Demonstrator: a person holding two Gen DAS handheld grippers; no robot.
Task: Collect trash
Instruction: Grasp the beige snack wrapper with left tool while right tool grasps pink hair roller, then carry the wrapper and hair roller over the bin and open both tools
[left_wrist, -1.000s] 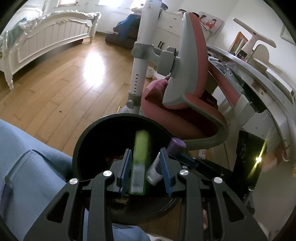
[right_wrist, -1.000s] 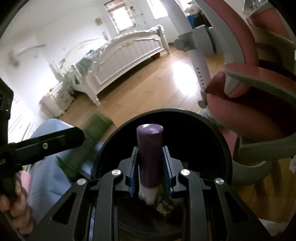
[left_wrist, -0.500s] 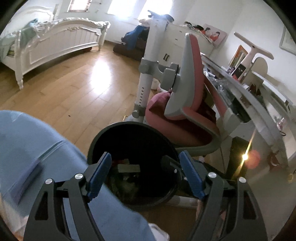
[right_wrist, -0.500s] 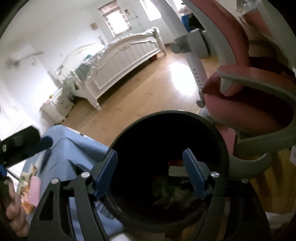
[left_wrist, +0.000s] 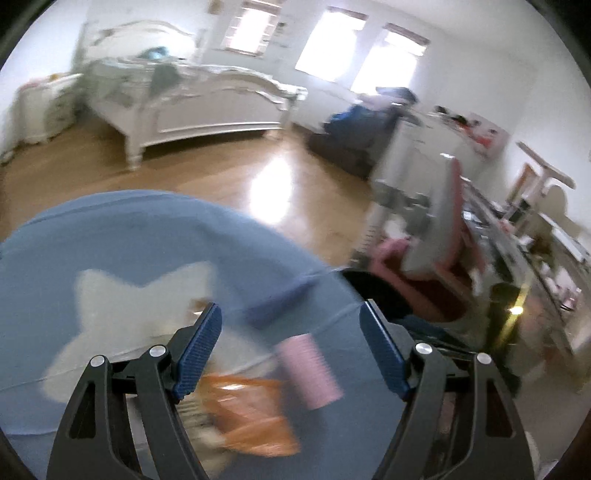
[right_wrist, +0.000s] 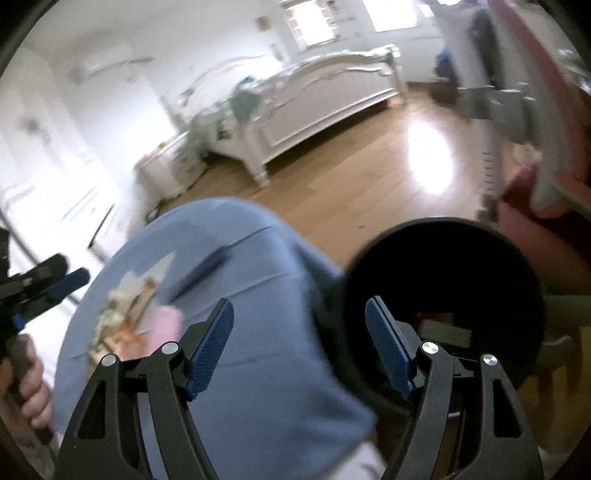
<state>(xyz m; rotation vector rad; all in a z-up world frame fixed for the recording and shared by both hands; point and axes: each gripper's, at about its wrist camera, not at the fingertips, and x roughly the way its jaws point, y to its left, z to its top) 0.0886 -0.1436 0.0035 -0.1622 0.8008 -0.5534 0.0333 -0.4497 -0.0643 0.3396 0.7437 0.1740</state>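
A round blue surface (left_wrist: 110, 240) with a white star carries an orange wrapper (left_wrist: 251, 417), a pink tube (left_wrist: 310, 365) and a blue pen (left_wrist: 280, 302).

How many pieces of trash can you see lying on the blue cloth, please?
3 at least: a pink roller, an orange wrapper beside it, and a dark blue pen-like item farther back. Blurred pale scraps near the wrapper may be more.

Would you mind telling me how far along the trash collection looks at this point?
Partly done: the black bin already holds some items, dimly visible inside. In hand: nothing, as the left tongs and the right tongs both stand open and empty. Left: a pink cylinder, an orange wrapper and other blurred bits lie on the blue cloth, under the left tongs.
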